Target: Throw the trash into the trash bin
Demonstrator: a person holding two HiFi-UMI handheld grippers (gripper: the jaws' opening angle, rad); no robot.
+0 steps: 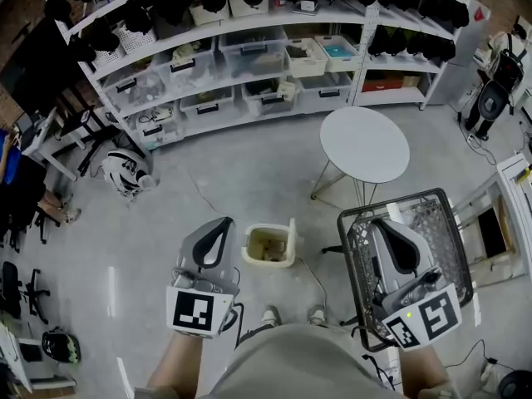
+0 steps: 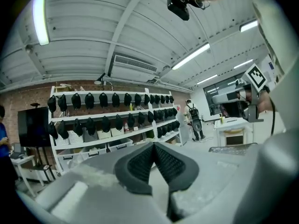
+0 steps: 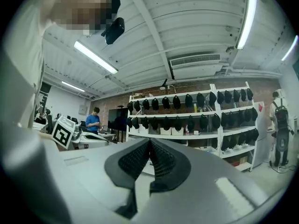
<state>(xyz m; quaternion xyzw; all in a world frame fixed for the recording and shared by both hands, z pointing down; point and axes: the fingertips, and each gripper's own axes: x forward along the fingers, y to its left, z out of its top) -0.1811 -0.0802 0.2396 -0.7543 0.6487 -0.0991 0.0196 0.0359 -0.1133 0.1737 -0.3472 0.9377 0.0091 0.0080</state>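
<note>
A cream, square trash bin (image 1: pixel 269 262) stands on the grey floor just ahead of the person's feet, with pale brownish stuff inside it. My left gripper (image 1: pixel 225 223) hangs left of the bin and points forward. In the left gripper view its dark ribbed pads (image 2: pixel 140 164) meet at the tip, shut with nothing between them. My right gripper (image 1: pixel 385 223) is held over a black wire basket, right of the bin. Its pads (image 3: pixel 135 160) also touch, with nothing held. No loose trash shows in either gripper.
The black wire basket (image 1: pixel 352 260) stands at the right, a round white table (image 1: pixel 364 144) beyond it. Long white shelves (image 1: pixel 249 65) with bins and dark caps line the back. A person in blue (image 3: pixel 93 121) stands far off by a desk.
</note>
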